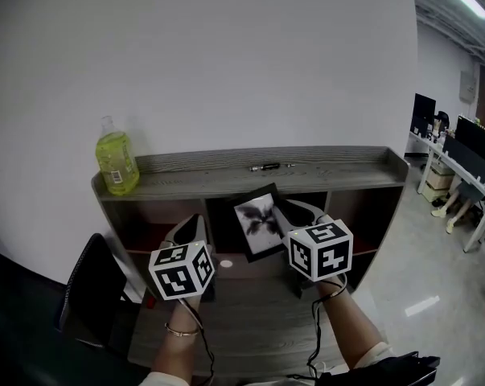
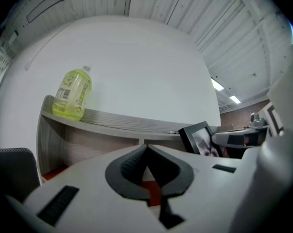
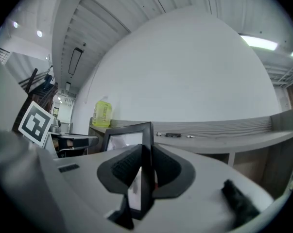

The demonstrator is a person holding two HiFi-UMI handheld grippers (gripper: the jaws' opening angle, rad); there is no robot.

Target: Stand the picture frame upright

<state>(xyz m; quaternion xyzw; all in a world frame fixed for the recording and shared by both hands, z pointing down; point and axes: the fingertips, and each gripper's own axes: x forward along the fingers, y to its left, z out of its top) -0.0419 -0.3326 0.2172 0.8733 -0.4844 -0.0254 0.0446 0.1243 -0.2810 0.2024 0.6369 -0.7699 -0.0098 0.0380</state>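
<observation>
The picture frame's (image 1: 258,222) lower right corner was hidden behind the right gripper (image 1: 289,213), and its dark print was hard to make out. Black-rimmed and tilted, it sat at 12 o'clock before the shelf unit (image 1: 226,179), its edge clamped in the right jaws. The left gripper (image 1: 195,230) was closed and empty.

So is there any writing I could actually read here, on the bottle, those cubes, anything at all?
No words or numbers can be read anywhere.
The bottle: its label has print, too blurred and small to read.
The left marker cube and right marker cube: black-and-white square patterns, no letters.
The picture frame: a dark plant-like image, no text.
The pen: too small to tell.
</observation>
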